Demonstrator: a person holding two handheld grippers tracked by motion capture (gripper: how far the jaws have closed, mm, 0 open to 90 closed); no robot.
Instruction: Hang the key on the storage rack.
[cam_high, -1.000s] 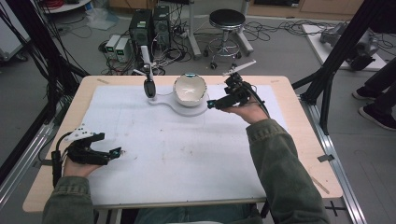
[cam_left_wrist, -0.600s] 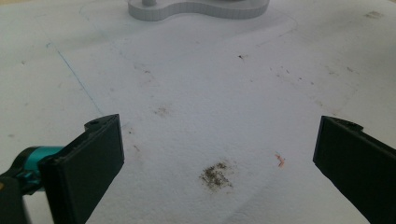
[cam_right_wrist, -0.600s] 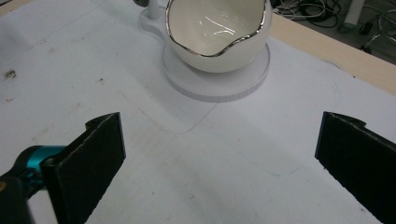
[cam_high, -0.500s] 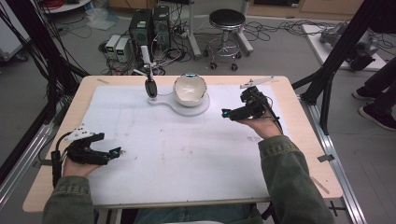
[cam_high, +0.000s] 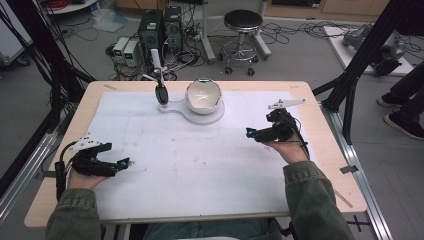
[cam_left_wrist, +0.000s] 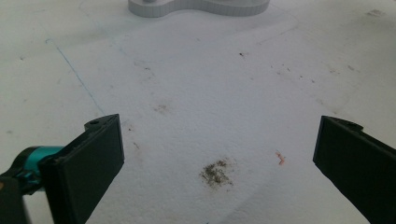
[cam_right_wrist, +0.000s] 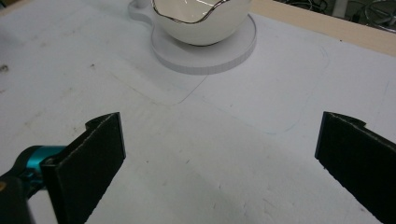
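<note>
The right gripper (cam_high: 252, 133) sat at centre right of the frame, fingers (cam_right_wrist: 88, 158) spread wide and empty, aimed at the white bowl (cam_high: 203, 95) on its base at upper centre. The left gripper (cam_high: 122, 162), lower left, gaped wide too, holding nothing above the tabletop (cam_high: 200, 170).

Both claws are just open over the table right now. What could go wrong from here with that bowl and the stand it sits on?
The bowl sits loose on a round white stand; a careless push from the open right gripper could tip it or slide it off.

The dark tool stands upright at the stand's narrow end, so a sideways brush might topple it.

The left gripper is far from the bowl, so it probably could not steady it.
</note>
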